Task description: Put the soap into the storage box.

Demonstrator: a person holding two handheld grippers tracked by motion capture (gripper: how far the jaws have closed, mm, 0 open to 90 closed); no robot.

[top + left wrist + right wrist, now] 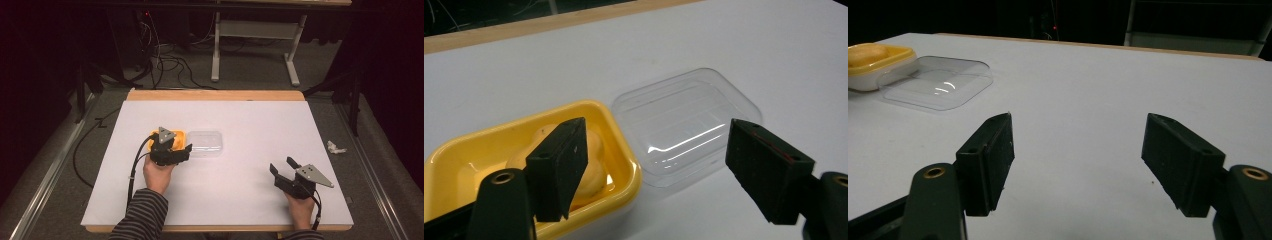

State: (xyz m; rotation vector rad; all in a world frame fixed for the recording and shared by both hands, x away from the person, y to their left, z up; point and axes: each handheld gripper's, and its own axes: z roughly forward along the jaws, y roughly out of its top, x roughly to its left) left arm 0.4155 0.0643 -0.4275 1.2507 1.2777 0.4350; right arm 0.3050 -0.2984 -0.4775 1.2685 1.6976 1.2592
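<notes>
A yellow box (pixel 626 142) sits on the white table with a pale yellow lump (pixel 597 154) inside it. A clear plastic lid (pixel 686 122) lies flat against the box's right side, touching it. My left gripper (pixel 656 130) is open; its left jaw hangs over the box and its right jaw over the lid's far edge. From above, the left gripper (pixel 172 146) covers much of the yellow box (pixel 181 134), with the clear lid (pixel 206 143) beside it. My right gripper (pixel 283 165) is open and holds nothing near the front right. From the right gripper (pixel 1077 120), the box (pixel 878 60) and lid (pixel 938 82) lie far left.
A white sheet (pixel 225 195) covers the table, with a wooden strip (pixel 215 95) along its far edge. A crumpled white scrap (pixel 336 147) lies on the floor at the right. Cables (pixel 170 62) and a table frame (pixel 255 40) stand on the floor beyond.
</notes>
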